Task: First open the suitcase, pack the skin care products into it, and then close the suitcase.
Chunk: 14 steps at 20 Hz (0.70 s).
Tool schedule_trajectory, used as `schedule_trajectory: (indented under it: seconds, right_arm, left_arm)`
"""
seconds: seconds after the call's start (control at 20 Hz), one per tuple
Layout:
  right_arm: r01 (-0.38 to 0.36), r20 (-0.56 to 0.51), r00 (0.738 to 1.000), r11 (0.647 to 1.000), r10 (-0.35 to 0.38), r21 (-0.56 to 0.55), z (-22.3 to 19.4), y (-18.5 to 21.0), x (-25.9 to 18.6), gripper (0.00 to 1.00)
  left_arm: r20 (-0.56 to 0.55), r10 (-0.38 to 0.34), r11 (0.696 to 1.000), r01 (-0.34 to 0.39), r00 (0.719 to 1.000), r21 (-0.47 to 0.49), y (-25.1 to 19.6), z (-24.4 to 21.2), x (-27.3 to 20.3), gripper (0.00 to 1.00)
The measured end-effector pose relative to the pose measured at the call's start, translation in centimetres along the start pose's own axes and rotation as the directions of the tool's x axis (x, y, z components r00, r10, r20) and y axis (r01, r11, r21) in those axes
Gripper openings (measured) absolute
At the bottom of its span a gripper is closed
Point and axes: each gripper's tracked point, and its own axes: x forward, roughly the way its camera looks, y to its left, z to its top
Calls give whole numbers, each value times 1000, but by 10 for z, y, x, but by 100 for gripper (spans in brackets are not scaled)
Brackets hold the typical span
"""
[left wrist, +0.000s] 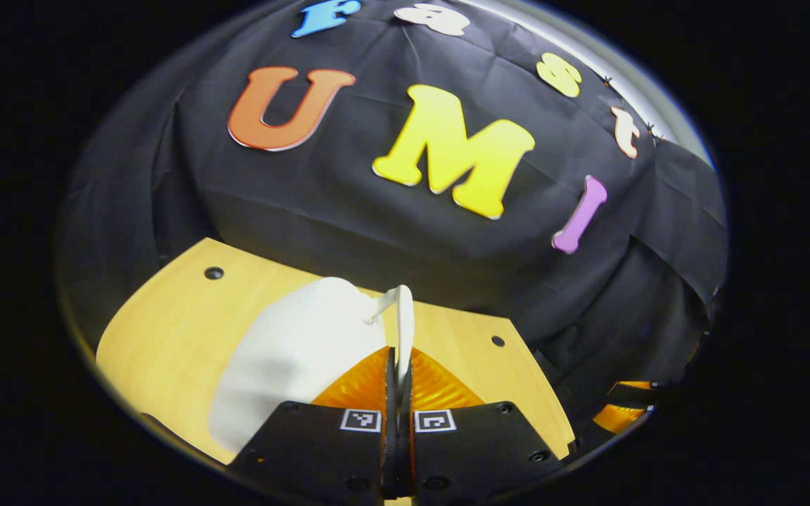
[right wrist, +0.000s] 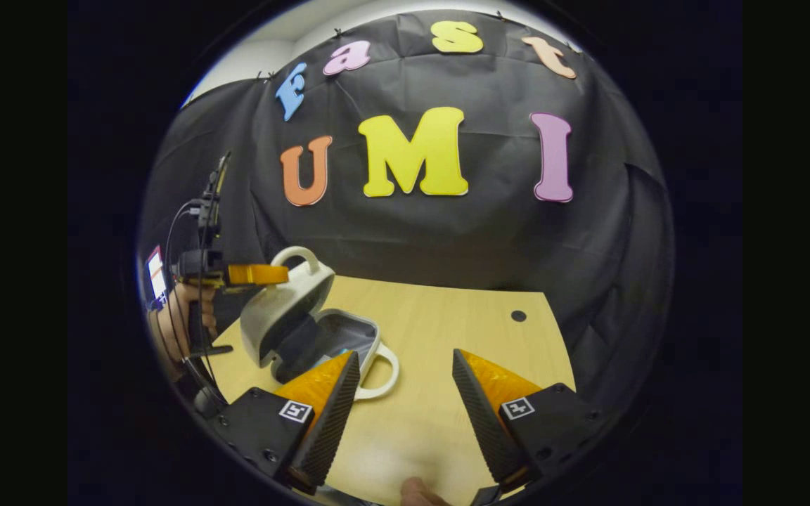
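Wooden table | suitcase half-open | left gripper pinching lid handle

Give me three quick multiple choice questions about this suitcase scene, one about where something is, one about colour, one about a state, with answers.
1. Where does the left gripper grip the suitcase?
A. on the upper lid's handle
B. on the lower handle lying on the table
C. on the hinge

2. What colour is the suitcase shell?
A. red
B. white
C. green

3. How do the right gripper's fingers stand?
A. shut on the lid
B. shut on a bottle
C. open, holding nothing

Answers:
1 A: in the left gripper view the fingers close on the thin white handle of the raised lid.
2 B: the shell looks white in both views.
3 C: the right gripper view shows a wide gap over bare table.
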Motion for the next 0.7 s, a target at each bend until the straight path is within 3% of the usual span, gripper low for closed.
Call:
schedule_trajectory:
  seconds: [0.1, 0.25, 0.7]
  right_arm:
    - [1, 1, 1000, 1000, -1, -3, -2, -11, -2, 77]
    - [8, -25, 1000, 1000, -8, -18, -13, -25, -3, 79]
    - [35, -109, 993, 999, -36, -12, -57, -64, -11, 79]
  left_arm:
    - [-63, -19, 997, 24, 998, 78, -21, -36, 22, 3]
    - [-138, 6, 990, 13, 990, 137, -33, -81, 48, 3]
    - [-265, 125, 958, -46, 956, 284, -44, -154, 85, 4]
